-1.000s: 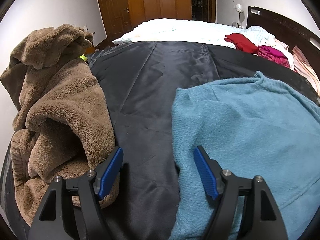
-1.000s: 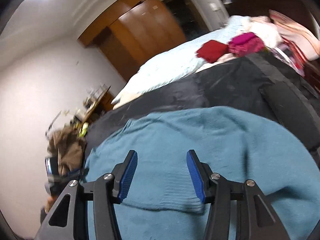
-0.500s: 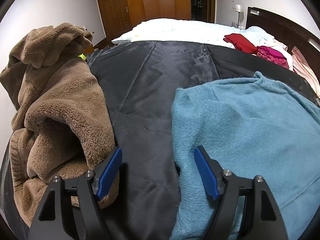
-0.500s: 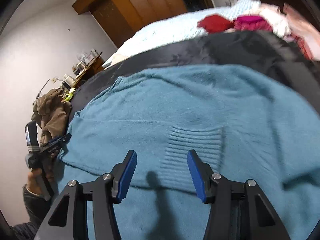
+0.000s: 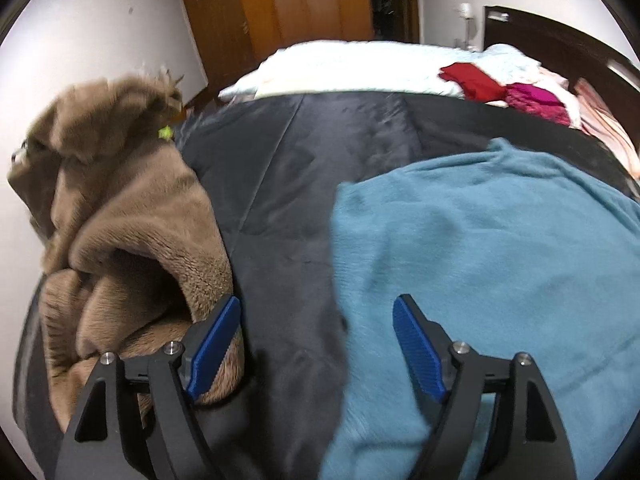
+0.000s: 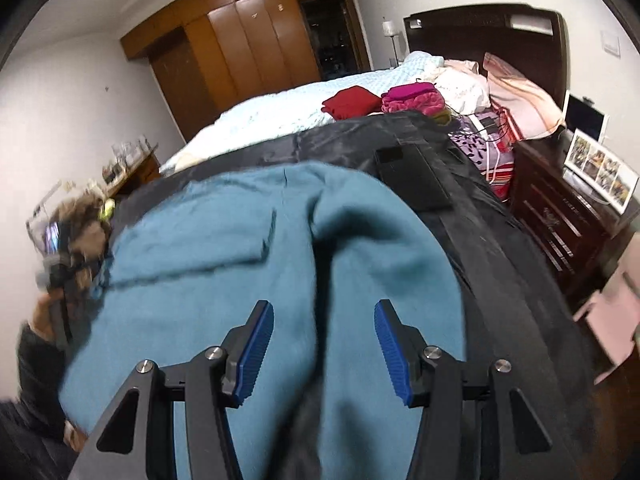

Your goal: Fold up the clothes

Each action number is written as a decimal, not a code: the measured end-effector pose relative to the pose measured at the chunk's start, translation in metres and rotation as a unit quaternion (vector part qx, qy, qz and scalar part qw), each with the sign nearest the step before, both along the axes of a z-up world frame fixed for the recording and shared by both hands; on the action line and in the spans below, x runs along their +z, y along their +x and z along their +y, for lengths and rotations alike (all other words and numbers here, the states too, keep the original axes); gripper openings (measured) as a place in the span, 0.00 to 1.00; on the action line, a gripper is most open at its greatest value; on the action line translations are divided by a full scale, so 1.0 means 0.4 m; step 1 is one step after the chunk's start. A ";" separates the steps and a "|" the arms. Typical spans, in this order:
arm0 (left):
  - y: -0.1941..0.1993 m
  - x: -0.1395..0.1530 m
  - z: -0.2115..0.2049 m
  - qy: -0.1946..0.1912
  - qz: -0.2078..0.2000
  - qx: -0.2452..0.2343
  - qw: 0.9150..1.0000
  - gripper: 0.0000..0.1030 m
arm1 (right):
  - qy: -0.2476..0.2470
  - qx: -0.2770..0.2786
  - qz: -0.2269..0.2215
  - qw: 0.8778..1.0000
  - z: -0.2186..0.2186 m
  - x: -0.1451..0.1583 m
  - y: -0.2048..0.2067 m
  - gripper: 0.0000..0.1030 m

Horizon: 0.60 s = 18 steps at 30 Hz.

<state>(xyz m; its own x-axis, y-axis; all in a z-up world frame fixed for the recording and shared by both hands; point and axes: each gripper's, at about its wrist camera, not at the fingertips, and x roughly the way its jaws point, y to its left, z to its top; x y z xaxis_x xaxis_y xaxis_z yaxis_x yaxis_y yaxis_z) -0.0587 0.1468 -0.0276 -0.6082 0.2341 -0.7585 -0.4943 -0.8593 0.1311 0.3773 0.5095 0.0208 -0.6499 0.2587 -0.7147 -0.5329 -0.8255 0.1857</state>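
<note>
Right gripper [image 6: 324, 350] swung over teal sweater [image 6: 200, 280], sleeve now folded across; both grippers spread, empty. Left gripper [image 5: 316, 342] hovers. Brown fleece [image 5: 120, 220] heaped, unfolded.

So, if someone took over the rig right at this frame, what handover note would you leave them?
Left gripper: open, empty, low over the dark quilt, between the brown fleece garment and the teal sweater.
Right gripper: open, empty, above the teal sweater, which has a raised ridge between the fingers.
Done: sweater spread on the quilt, one sleeve apparently laid across it; red and magenta clothes sit folded further up the bed.
Left: finish folding the sweater, then the fleece.
</note>
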 end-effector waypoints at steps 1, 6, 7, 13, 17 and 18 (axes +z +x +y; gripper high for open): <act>0.024 0.013 0.005 0.002 0.004 -0.011 1.000 0.80 | 0.010 0.006 -0.017 1.000 -0.021 -0.014 -0.002 0.53; 0.146 0.076 0.030 0.013 0.025 -0.065 0.997 0.80 | 0.066 0.040 -0.111 0.991 -0.098 -0.097 -0.006 0.53; 0.170 0.089 0.035 0.015 0.030 -0.076 0.997 0.80 | 0.072 0.045 -0.121 0.989 -0.103 -0.107 -0.003 0.53; 0.316 0.164 0.065 0.027 0.055 -0.140 0.988 0.81 | 0.078 0.019 -0.109 0.991 -0.073 -0.108 0.039 0.53; 0.367 0.180 0.086 0.030 0.060 -0.161 0.985 0.81 | 0.051 -0.032 -0.083 0.995 -0.012 -0.095 0.097 0.53; 0.375 0.180 0.092 0.030 0.060 -0.164 0.984 0.81 | 0.045 -0.046 -0.079 0.995 0.003 -0.094 0.110 0.53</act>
